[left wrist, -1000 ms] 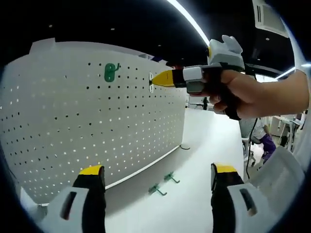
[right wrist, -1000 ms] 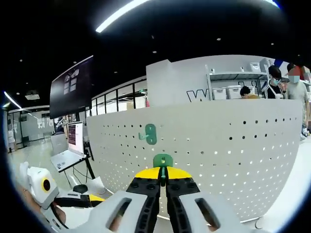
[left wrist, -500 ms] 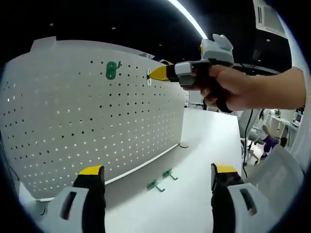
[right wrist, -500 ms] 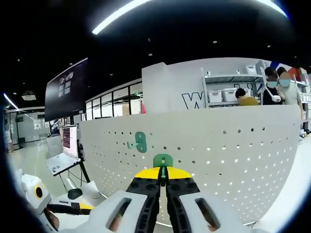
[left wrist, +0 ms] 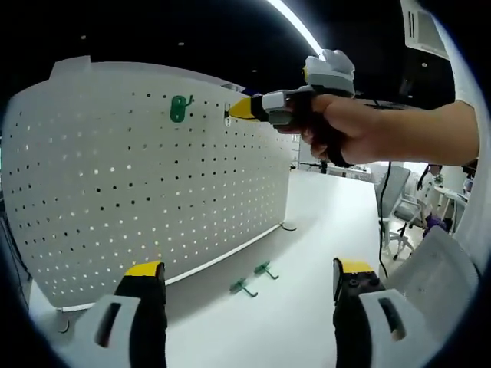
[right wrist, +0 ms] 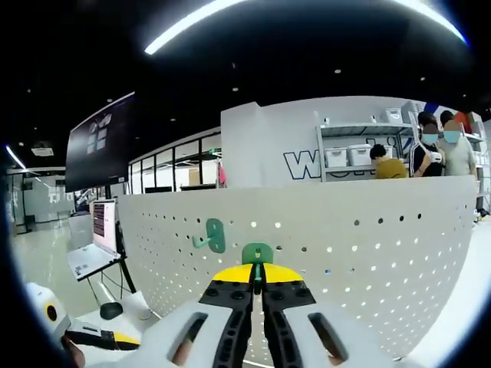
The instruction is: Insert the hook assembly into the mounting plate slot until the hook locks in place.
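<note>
Green spare hooks (left wrist: 252,279) lie on table (left wrist: 322,230) below pegboard (left wrist: 138,184).

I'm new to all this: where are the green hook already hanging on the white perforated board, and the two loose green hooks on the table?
Green hook hanging on the white perforated board (left wrist: 179,109): left gripper view, its flat plate.
Loose green hooks on the table (left wrist: 244,287): left gripper view, the nearer one's base.

Dark ceiling with a long light strip (right wrist: 307,6) running overhead. White tabletop (left wrist: 307,253). At two o'clock, shelving (right wrist: 349,153) holding white bins against a grey wall (right wrist: 268,146). At nine o'clock, a dark wall screen (right wrist: 100,142) above an open laptop (right wrist: 96,238).
</note>
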`<state>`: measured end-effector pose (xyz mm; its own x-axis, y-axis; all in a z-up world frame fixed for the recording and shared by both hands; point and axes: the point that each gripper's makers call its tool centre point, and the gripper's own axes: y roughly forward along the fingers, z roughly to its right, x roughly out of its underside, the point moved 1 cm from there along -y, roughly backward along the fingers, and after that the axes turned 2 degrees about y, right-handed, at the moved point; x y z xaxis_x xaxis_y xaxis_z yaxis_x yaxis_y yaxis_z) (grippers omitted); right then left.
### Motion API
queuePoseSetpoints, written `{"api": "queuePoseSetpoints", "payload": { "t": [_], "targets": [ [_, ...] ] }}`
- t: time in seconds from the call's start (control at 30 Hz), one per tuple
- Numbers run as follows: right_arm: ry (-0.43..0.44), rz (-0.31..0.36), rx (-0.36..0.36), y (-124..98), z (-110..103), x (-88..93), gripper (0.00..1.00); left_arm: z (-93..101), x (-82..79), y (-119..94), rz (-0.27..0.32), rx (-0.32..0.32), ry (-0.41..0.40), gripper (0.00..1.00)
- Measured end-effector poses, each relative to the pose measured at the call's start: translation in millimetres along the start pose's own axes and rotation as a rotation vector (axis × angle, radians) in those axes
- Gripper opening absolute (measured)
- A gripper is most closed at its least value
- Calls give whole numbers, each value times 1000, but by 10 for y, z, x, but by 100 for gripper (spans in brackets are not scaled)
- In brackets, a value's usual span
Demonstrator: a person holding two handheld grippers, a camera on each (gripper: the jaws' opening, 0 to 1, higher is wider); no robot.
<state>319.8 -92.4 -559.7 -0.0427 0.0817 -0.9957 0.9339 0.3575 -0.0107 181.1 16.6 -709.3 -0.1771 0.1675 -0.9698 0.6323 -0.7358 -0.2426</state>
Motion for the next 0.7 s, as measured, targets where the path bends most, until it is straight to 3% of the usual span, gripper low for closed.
{"api": "queuePoseSetpoints", "payload": {
  "t": [0.27, 0.7],
  "targets": [
    [-38, 17, 5, 135, -27, -101, 0, 1, 49, -51, -3, -8, -8, 92],
    [-86, 20, 9, 288, -54, -116, 1, -59, 88, -118, -5, -30, -20, 91]
  ]
}}
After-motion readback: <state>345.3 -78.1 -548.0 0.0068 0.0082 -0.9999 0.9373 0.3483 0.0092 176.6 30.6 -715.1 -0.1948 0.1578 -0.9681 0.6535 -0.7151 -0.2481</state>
